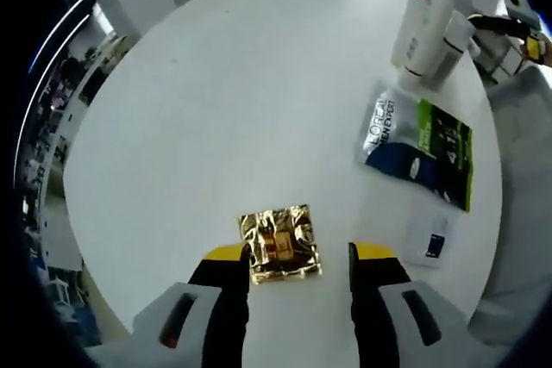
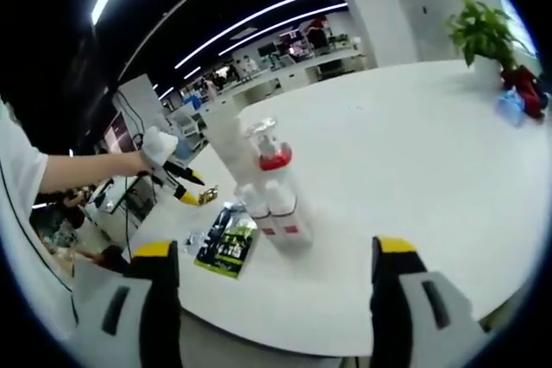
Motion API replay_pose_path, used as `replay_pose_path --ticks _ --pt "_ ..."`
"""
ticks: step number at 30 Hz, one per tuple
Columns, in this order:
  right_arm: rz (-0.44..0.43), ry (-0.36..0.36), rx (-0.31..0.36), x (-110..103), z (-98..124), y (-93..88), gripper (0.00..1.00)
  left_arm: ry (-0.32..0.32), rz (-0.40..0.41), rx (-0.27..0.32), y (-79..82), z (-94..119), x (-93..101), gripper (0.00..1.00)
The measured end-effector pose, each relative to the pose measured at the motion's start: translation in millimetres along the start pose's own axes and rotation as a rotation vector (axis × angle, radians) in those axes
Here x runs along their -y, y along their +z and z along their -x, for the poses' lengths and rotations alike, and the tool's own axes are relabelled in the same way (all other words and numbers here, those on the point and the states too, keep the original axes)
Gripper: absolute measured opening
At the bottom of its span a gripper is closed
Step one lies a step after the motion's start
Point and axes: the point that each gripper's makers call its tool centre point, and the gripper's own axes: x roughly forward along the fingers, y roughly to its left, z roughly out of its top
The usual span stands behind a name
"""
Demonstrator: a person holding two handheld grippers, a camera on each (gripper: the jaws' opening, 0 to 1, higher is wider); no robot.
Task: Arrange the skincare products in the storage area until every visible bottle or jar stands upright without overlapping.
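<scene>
1. Left hand-held gripper [image 1: 298,275]: jaws apart, empty, flanking gold foil sachet [image 1: 279,243] on bench [image 1: 216,109].
2. Sachet: light, thin, crinkly, probably slippery; pinch an edge.
3. White bottles [image 2: 269,196] stand well beyond the sachet; right hand-held gripper [image 2: 274,286] apart, empty.

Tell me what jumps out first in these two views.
A crinkled gold foil sachet lies on the white round table, just ahead of the left hand-held gripper, whose jaws stand open. A cluster of white bottles stands upright mid-table, with a green-and-blue L'Oreal packet lying flat beside it.
</scene>
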Motion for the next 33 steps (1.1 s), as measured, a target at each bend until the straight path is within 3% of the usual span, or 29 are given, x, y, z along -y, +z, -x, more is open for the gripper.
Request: replay_pose_path --ticks 5,13,23,26,29,33 --pt "-0.015 -0.022 -0.001 5 3 -3.1 0.93 -0.008 0.002 -0.059 -6.1 -11 -9.4 0.51" --pt "-0.020 -0.034 0.001 7 1 -1.3 0.93 -0.040 -0.027 -0.090 -5.4 -21 -14.4 0.54" --pt "-0.015 -0.034 -0.003 8 -1 -1.3 0.93 -0.070 -0.079 -0.123 -8.7 -22 -12.9 0.48" --pt "-0.016 -0.033 -0.005 8 -1 -2.4 0.93 -0.078 -0.113 -0.117 -7.3 -21 -10.4 0.45" --pt "-0.017 -0.033 -0.002 8 -1 -2.4 0.93 -0.090 -0.138 -0.102 -4.7 -20 -7.1 0.36" --pt "-0.013 -0.031 0.000 8 -1 -1.4 0.93 -0.088 -0.138 -0.101 -4.8 -19 -6.7 0.36"
